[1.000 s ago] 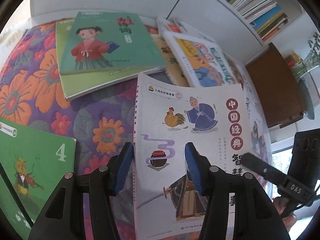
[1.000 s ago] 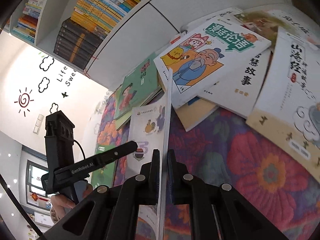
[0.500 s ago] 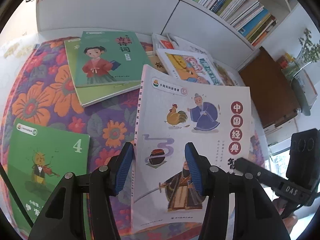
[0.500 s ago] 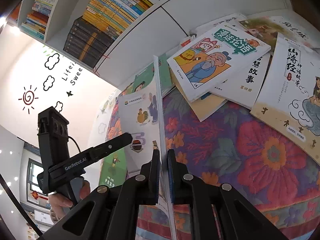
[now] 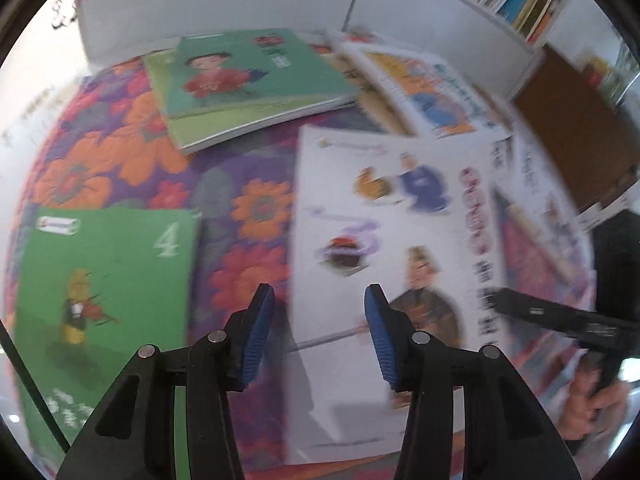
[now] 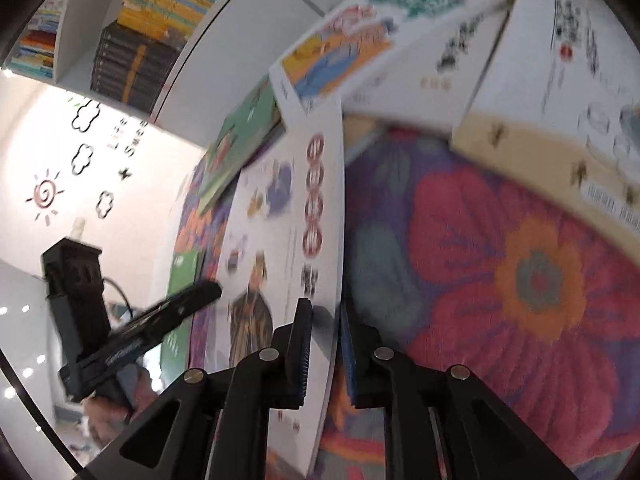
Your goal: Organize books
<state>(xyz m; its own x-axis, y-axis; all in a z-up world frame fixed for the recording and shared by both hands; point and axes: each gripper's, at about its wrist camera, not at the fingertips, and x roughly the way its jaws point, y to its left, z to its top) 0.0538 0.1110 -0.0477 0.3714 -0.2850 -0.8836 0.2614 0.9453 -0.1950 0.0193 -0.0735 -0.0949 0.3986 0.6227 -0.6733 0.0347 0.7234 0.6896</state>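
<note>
Floral cloth (image 5: 248, 184) covered the desk, books scattered across it unsorted. At frame centre, the right tool (image 6: 324, 344) had just been loosening around the white storybook (image 5: 400, 240), pads barely apart. The left tool (image 5: 316, 336) hung apart, empty, closing slightly. Stacking had hardly begun.

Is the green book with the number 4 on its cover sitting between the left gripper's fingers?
No. The green book lies flat on the floral cloth, left of the left gripper, whose fingers straddle only the white book's edge.
</note>
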